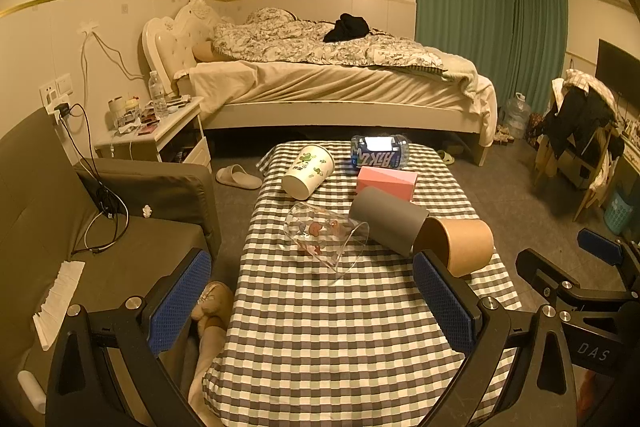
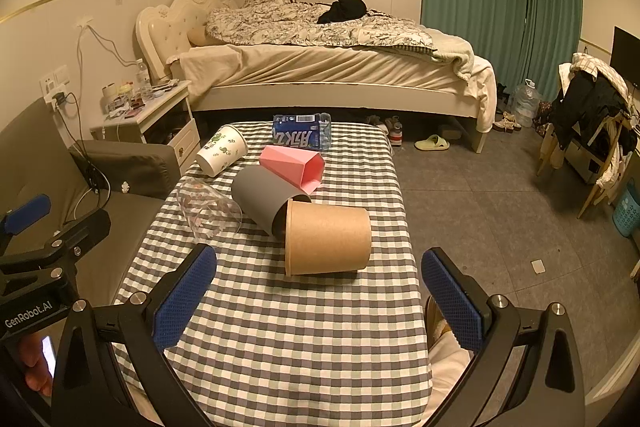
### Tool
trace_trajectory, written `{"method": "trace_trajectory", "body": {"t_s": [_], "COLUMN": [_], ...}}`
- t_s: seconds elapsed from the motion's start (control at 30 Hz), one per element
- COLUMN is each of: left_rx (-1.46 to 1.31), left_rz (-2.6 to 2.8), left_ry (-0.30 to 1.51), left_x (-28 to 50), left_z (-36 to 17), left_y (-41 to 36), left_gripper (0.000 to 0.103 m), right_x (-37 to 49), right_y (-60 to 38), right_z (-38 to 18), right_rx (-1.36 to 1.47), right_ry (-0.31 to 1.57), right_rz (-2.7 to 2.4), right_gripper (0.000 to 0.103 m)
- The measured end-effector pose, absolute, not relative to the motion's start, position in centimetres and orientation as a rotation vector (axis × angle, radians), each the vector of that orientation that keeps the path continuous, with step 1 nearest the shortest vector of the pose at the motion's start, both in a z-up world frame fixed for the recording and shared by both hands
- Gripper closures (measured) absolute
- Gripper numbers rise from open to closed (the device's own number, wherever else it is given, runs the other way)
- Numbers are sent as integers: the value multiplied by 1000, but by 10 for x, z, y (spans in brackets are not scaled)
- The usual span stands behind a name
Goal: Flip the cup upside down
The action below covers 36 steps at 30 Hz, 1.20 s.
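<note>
Five cups lie on their sides on your checkered desk: brown paper cup nearest, touching the grey cup, with the clear glass cup, pink cup and white printed cup beyond. Your left tongs and right tongs hover spread wide, holding nothing.
</note>
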<state>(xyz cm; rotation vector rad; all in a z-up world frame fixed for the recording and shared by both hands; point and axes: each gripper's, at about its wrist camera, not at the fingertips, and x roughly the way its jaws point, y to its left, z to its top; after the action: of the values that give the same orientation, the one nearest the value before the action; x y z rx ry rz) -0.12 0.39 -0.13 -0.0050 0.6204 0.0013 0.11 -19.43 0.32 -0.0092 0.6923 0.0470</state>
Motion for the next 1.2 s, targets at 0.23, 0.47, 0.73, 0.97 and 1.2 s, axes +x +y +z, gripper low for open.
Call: {"method": "trace_trajectory", "body": {"t_s": [0.23, 0.47, 0.73, 0.97, 1.2], "left_rx": [-4, -9, -12, 3, 25], "left_rz": [2, 0, -6, -18, -46], "left_ry": [621, 629, 665, 697, 766], "left_x": [-1, 0, 28, 94, 189], "left_z": [-1, -3, -16, -15, -39], "left_y": [4, 4, 17, 35, 44], "left_gripper": [0, 0, 0, 0, 0], "right_x": [1, 4, 29, 84, 160], "right_y": [-196, -194, -185, -170, -158], "right_z": [2, -1, -5, -7, -11], "right_rx": [-8, -15, -34, -43, -60], "right_ry": [696, 702, 727, 757, 772], "right_rz": [49, 53, 60, 74, 70], "right_gripper": [0, 0, 0, 0, 0]}}
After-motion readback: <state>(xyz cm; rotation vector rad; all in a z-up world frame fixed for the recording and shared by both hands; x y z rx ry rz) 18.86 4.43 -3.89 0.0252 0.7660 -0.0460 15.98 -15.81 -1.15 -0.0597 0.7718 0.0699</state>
